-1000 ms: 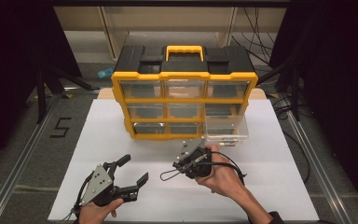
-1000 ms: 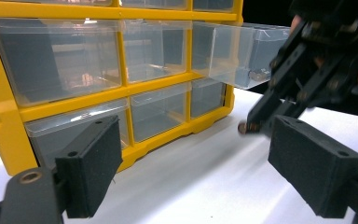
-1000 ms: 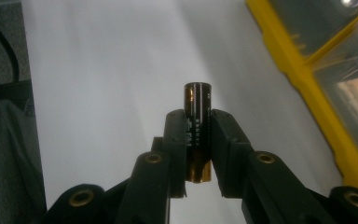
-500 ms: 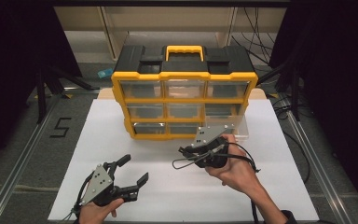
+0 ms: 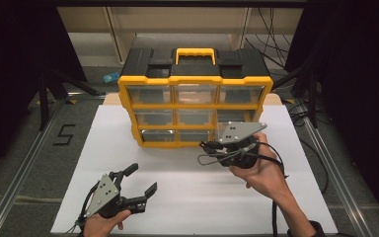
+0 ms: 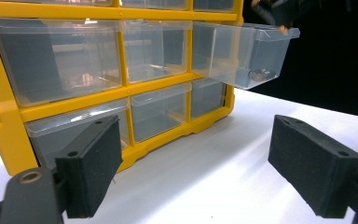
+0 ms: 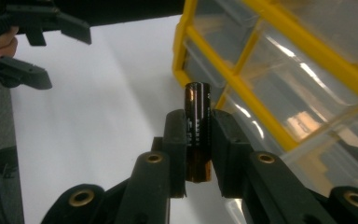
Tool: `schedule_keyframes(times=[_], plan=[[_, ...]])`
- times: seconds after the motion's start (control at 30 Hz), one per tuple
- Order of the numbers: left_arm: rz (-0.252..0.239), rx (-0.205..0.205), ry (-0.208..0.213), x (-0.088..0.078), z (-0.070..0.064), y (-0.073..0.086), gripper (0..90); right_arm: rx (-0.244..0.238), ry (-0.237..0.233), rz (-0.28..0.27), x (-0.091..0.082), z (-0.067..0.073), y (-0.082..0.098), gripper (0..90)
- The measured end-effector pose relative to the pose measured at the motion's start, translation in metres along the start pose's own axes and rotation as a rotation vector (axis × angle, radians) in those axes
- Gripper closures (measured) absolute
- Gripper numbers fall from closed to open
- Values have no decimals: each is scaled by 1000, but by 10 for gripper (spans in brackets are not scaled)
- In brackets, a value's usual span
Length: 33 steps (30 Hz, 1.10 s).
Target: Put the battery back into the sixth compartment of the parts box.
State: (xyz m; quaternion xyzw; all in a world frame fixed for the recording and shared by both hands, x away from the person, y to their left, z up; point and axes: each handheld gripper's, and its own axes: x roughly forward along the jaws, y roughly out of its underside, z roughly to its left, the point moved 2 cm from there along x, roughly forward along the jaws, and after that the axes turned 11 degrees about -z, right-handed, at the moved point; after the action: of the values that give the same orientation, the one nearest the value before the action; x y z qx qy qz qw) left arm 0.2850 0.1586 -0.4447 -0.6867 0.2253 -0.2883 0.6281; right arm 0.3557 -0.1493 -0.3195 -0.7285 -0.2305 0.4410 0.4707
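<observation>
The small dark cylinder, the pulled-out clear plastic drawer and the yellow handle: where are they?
Small dark cylinder (image 7: 197, 122), right gripper view, its side.
Pulled-out clear plastic drawer (image 6: 242, 53), left gripper view, its side wall.
Yellow handle (image 5: 195, 51), high view, its top bar.

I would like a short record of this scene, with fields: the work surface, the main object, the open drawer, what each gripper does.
surface: white table top
main object: yellow organiser with clear drawers and a black top
open drawer: one clear drawer on the cabinet's right side is pulled out, a small dark item lies inside
right gripper: shut on a dark cylinder, held up near the cabinet front
left gripper: jaws wide apart, nothing between them, low over the table and facing the cabinet
</observation>
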Motion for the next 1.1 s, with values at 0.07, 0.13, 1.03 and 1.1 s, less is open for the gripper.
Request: schedule_keyframes(times=[0.07, 0.13, 1.03, 1.1], plan=[[0, 0, 0, 0, 0, 0, 168, 7, 10, -11, -5, -4, -2, 769], [0, 0, 0, 0, 0, 0, 168, 13, 34, -27, -11, -9, -3, 769], [5, 0, 2, 0, 0, 0, 168, 100, 183, -31, -31, -54, 18, 768], [5, 0, 2, 0, -1, 0, 167, 101, 183, -24, -29, -55, 19, 768]])
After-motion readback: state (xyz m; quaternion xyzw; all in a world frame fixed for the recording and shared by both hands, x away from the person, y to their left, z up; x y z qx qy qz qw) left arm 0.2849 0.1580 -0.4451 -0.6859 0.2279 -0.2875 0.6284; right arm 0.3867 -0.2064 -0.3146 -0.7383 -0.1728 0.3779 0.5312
